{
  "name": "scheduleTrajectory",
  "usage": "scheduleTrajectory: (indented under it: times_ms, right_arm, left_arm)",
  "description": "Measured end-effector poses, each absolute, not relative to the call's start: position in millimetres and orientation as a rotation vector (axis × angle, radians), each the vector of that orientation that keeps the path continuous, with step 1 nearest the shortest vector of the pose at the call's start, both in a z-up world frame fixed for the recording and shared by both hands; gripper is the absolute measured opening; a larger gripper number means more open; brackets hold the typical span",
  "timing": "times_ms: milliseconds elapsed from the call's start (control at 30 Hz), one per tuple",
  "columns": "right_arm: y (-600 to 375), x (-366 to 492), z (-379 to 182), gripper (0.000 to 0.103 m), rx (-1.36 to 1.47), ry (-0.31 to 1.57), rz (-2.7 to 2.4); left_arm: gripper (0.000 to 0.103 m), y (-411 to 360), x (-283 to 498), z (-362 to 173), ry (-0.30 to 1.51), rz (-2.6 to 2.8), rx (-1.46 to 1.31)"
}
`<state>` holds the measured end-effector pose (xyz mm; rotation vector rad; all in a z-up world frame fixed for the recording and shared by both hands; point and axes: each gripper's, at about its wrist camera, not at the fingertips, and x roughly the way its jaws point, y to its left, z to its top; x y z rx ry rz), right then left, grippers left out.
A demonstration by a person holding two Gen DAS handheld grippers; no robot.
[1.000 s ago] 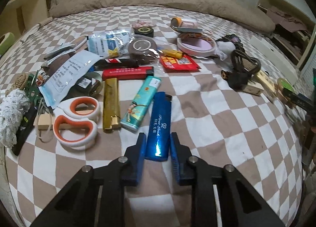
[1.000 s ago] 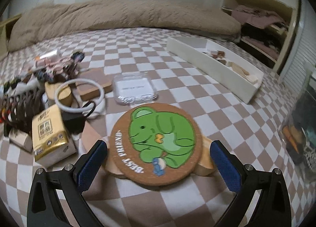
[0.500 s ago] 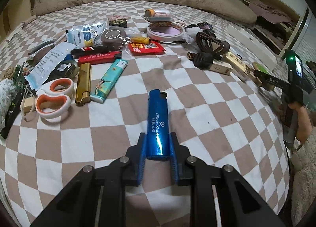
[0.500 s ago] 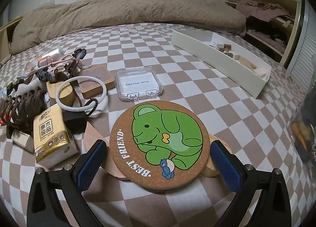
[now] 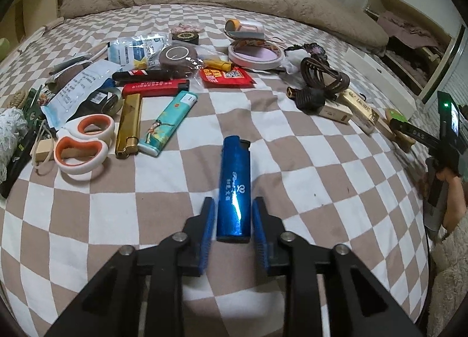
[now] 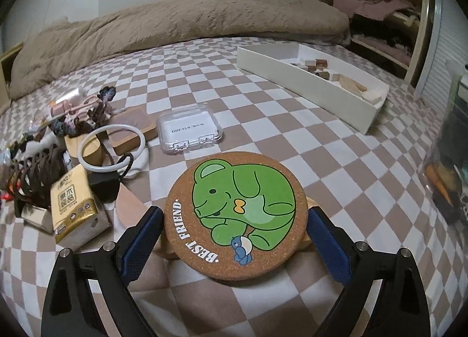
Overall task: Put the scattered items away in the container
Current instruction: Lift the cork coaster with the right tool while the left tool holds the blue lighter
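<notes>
Flanking a glossy blue lighter (image 5: 234,187), left gripper (image 5: 233,228) just opened, pads clear — right gripper (image 6: 234,237) closing w/ round cork coaster (image 6: 235,215) between.

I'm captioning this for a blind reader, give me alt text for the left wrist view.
A blue lighter lies on a checkered bedspread between the left tongs, whose jaws have just been opening and no longer press it. Behind lie scissors, more lighters and small clutter.
</notes>
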<state>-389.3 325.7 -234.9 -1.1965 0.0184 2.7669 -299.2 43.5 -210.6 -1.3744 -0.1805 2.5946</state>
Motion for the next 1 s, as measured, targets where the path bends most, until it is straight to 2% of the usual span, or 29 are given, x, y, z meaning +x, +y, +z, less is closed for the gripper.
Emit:
scheduleTrajectory:
  times_ms: [33,100,267,367,400,500,633,833,1000]
  right_arm:
    - [327,-388,-234,0.098,-1.201,0.034,2.766]
    - [331,-385,-232,0.097,-1.218,0.082,2.768]
    - [334,-376,-226,0.097,-1.268,0.269,2.790]
    - [328,-372,-219,0.097,-1.269,0.311,2.822]
    - [326,-371,-216,0.097,-1.267,0.310,2.829]
    - [322,-366,-211,0.097,-1.276,0.368,2.840]
    - [317,-360,-204,0.097,-1.288,0.462,2.871]
    - [303,-352,-192,0.097,-1.268,0.492,2.930]
    - [293,-351,-192,0.097,-1.285,0.444,2.946]
  left_arm:
    - [0.044,45,-300,-210,-0.178,2.586,-1.370]
    - [0.050,49,-301,-210,-0.159,2.584,-1.367]
    - [0.050,57,-309,-212,-0.102,2.614,-1.371]
    - [0.050,55,-314,-212,-0.109,2.620,-1.367]
    - [0.049,54,-316,-212,-0.115,2.623,-1.362]
    - [0.034,47,-320,-213,-0.150,2.643,-1.359]
    - [0.022,37,-323,-214,-0.210,2.641,-1.366]
    - [0.022,42,-320,-211,-0.174,2.657,-1.359]
    - [0.022,42,-318,-209,-0.171,2.661,-1.359]
